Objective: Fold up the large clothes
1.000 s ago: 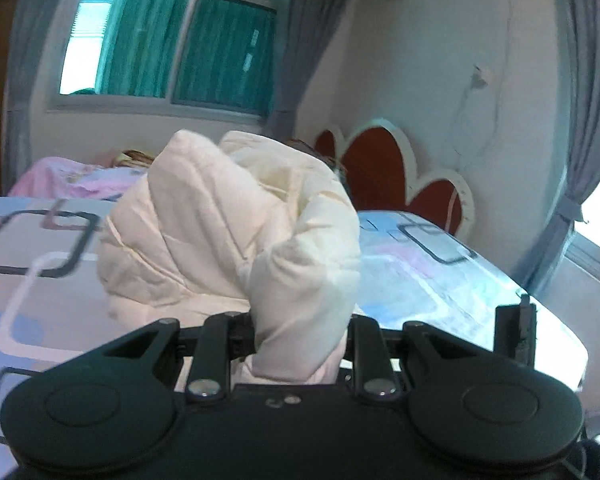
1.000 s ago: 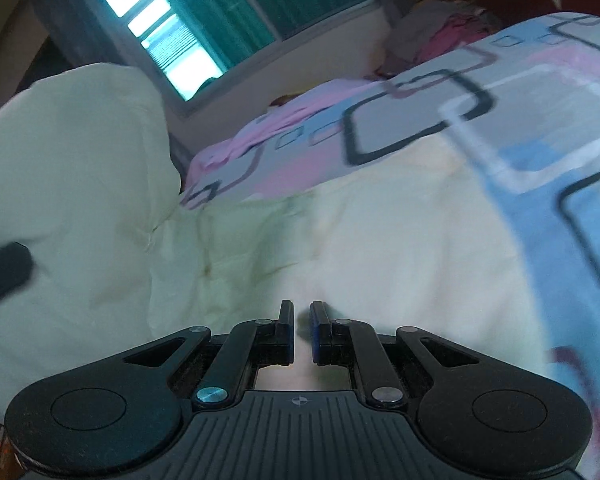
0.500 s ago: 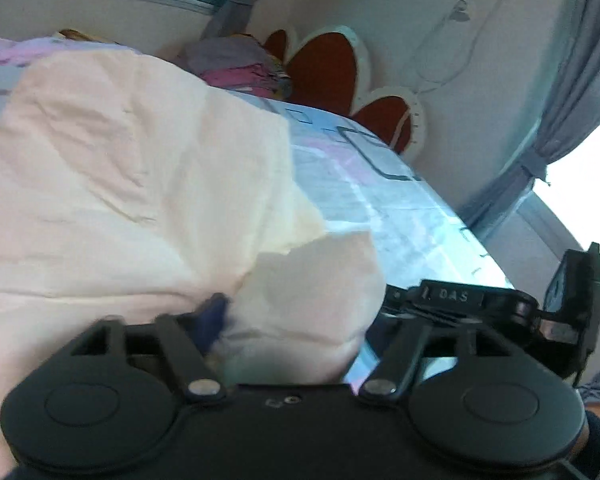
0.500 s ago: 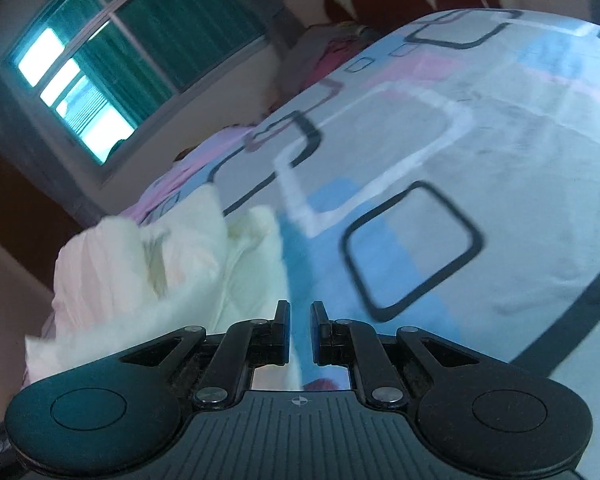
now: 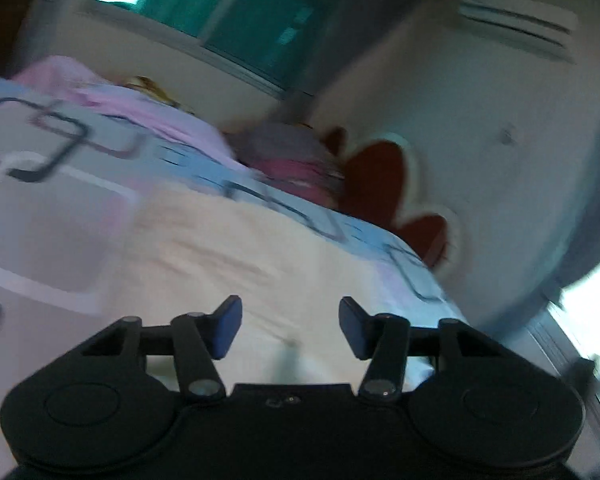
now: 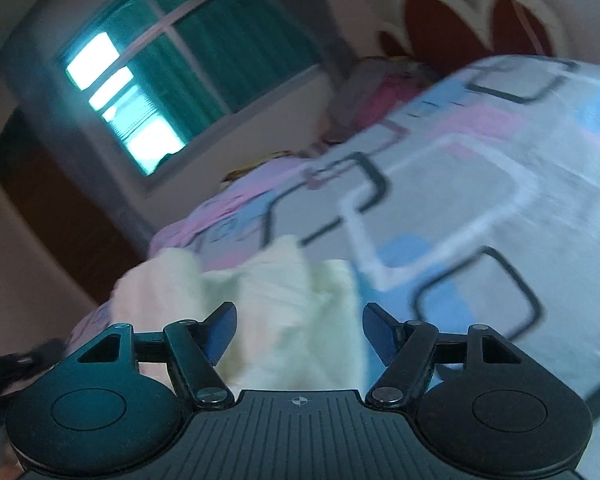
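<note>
The garment (image 5: 236, 264) is a cream, padded piece lying on the bed (image 5: 52, 216), spread over the patterned cover. In the left wrist view it lies fairly flat just ahead of the left gripper (image 5: 290, 326). In the right wrist view, bunched folds of it (image 6: 284, 312) rise directly ahead of the right gripper (image 6: 298, 332).

Gripper state:
- Left gripper: jaws apart and closing. Nothing is pinched; the fabric lies beyond and below the pads.
- Right gripper: jaws apart and opening. Cloth shows in the gap, but the pads do not press on it.

Handling, judged from appearance:
- Soft and limp; it will sag and drape when lifted, and will not hold a shape.
- Bulky but probably light for its volume. Puffy filling compresses under the pads, so a shallow pinch may slip.
- Not fragile.

Where to take hold:
- Grip at an edge or corner, taking a full layer deep between the pads.
- Use both grippers, well apart along one edge, to keep the fold line straight.
- Both views are motion-blurred, so seams and the exact hem cannot be made out; the bunched end near the right gripper is likely the easier purchase.
</note>
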Demonstrator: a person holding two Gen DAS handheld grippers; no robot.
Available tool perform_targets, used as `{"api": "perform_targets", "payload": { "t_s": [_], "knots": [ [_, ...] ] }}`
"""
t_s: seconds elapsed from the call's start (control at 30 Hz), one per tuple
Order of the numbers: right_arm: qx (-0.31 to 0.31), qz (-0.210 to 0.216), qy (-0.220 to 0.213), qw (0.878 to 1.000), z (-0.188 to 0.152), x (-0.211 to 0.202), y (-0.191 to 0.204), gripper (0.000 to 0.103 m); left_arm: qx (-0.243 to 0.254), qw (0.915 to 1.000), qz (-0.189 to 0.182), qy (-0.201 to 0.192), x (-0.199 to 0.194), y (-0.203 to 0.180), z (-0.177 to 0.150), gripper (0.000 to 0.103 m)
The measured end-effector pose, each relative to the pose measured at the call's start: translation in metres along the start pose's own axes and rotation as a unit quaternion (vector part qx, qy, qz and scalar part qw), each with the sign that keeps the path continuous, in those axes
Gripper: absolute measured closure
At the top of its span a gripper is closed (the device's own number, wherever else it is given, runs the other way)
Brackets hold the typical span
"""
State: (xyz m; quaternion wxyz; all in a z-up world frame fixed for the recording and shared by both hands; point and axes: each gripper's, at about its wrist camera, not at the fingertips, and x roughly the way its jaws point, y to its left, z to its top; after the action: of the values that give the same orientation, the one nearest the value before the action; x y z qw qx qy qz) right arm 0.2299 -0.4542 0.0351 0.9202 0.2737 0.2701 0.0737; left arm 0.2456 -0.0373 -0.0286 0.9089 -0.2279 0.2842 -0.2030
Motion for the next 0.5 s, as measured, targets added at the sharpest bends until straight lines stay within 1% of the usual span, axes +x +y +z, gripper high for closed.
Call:
{"api": "perform_targets", "payload": {
  "t_s": [0.07,0.13,0.2,0.3,0.37,0.43,0.47,0.5],
  "knots": [
    [-0.03,0.015,0.006,0.999,0.01,0.009,0.017,0.033,-0.002,0.9998,0.021,0.002,0.004,0.016,0.007,0.056],
    [-0.054,0.031,0.016,0.998,0.021,0.02,0.031,0.033,0.006,0.9996,0.027,-0.001,0.011,0.02,0.013,0.059],
    [-0.078,0.046,0.039,0.995,0.029,0.036,0.045,0.033,0.003,0.9996,0.027,0.004,0.024,0.02,0.017,0.062],
    [-0.111,0.052,0.076,0.99,0.037,0.065,0.06,0.033,-0.006,0.9996,0.023,0.012,0.037,0.024,0.019,0.066],
    [-0.116,0.059,0.107,0.986,0.038,0.087,0.064,0.033,-0.005,0.9996,0.02,0.021,0.047,0.024,0.021,0.066],
    [-0.108,0.071,0.135,0.982,0.037,0.106,0.064,0.034,-0.003,0.9994,0.018,0.03,0.058,0.025,0.022,0.07],
    [-0.105,0.079,0.14,0.981,0.035,0.111,0.062,0.045,-0.001,0.9992,0.018,0.035,0.063,0.025,0.022,0.07],
    [-0.106,0.089,0.148,0.979,0.033,0.115,0.061,0.062,0.003,0.9991,0.018,0.039,0.066,0.024,0.021,0.07]
  ]
}}
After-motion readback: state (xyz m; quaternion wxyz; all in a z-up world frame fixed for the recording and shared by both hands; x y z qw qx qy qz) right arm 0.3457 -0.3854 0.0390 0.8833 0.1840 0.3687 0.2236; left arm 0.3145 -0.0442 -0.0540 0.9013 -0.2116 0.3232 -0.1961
